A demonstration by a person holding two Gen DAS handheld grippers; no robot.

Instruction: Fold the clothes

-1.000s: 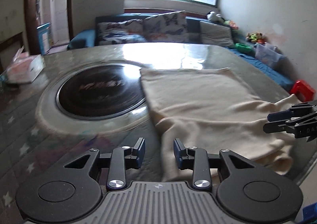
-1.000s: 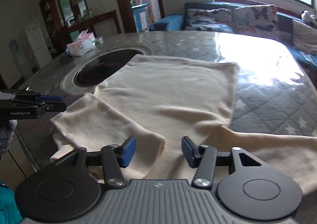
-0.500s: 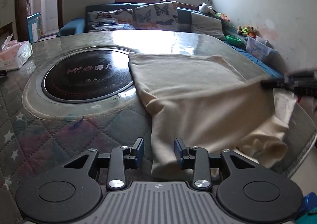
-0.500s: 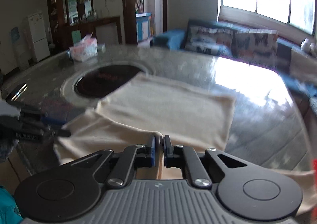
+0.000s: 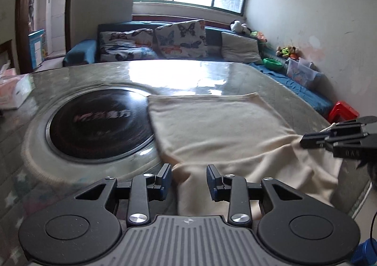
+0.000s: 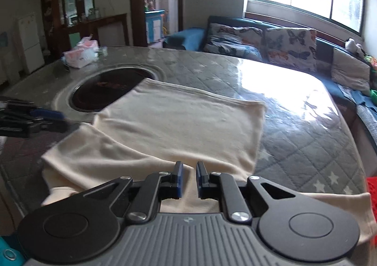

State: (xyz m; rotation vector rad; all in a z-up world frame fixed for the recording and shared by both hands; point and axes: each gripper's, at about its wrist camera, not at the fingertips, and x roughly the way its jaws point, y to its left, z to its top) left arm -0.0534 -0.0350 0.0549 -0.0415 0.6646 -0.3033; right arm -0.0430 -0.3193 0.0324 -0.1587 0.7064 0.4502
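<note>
I hold my left gripper (image 5: 188, 180) low over the near edge of the table (image 5: 212, 75), pointing level toward the far edge, its fingers wide apart with a raised fold of the cream garment (image 5: 216, 129) between them, not pinched. My right gripper (image 6: 188, 177) sits low over the near right part of the table, also pointing forward; its fingers stand slightly apart with nothing clamped, cloth beneath them. The garment lies mostly flat in the middle of the table, its left border touching the dark round hotplate (image 5: 99, 124), its near part rumpled and hanging over the near edge. A tissue box (image 6: 81, 55) stands at the far left corner.
</note>
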